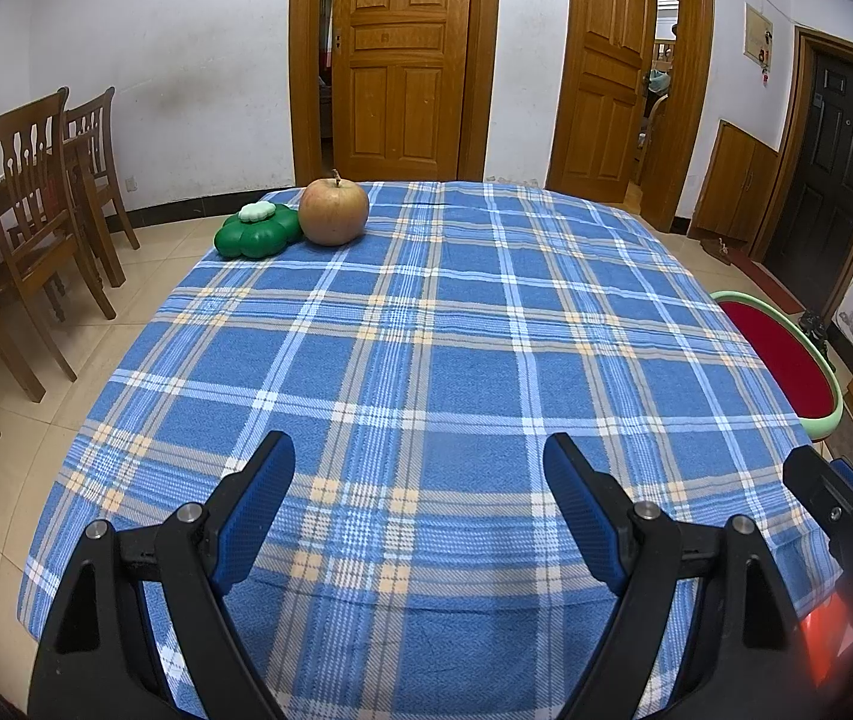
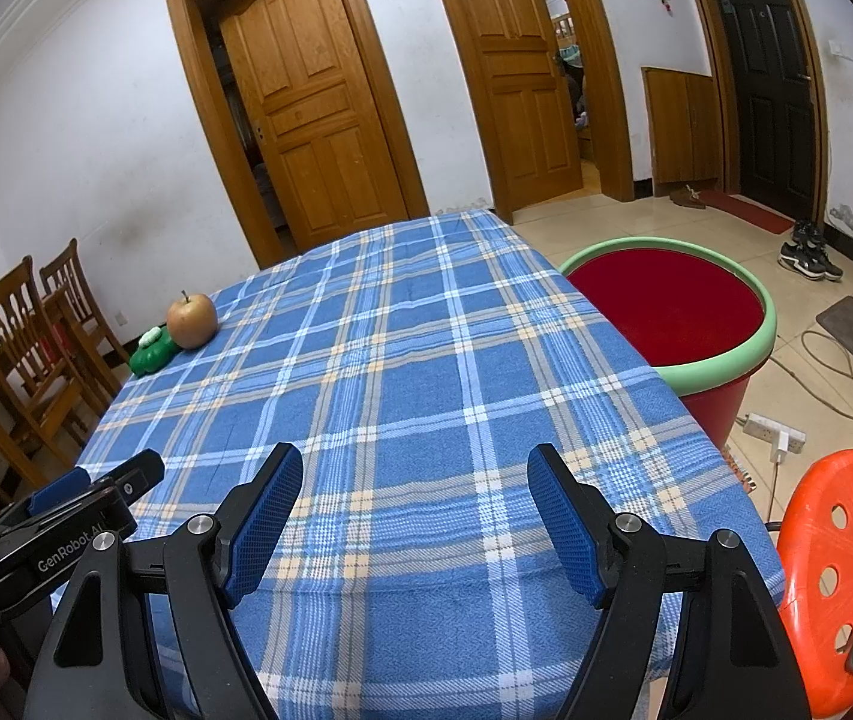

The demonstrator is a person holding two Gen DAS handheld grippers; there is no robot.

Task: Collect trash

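Nothing looked picked up yet: the apple [image 1: 333, 211] and green toy [image 1: 257, 230] sat at the counter's [image 1: 426, 360] far left corner. Both the left tool [image 1: 420, 516] and the right tool [image 2: 416, 519] were wide open and held nothing. The red tub [image 2: 672, 306] at the right looked empty.

Right claw [image 2: 414, 516] hovers over near edge of worktop [image 2: 402, 360], jaws wide apart, nothing between the blue pads. Apple [image 2: 191, 320] at far left corner, touching green flower-shaped object [image 2: 153, 353]. Red tub [image 2: 675, 312] with green rim beside worktop's right edge. Orange stool [image 2: 828, 570] lower right.
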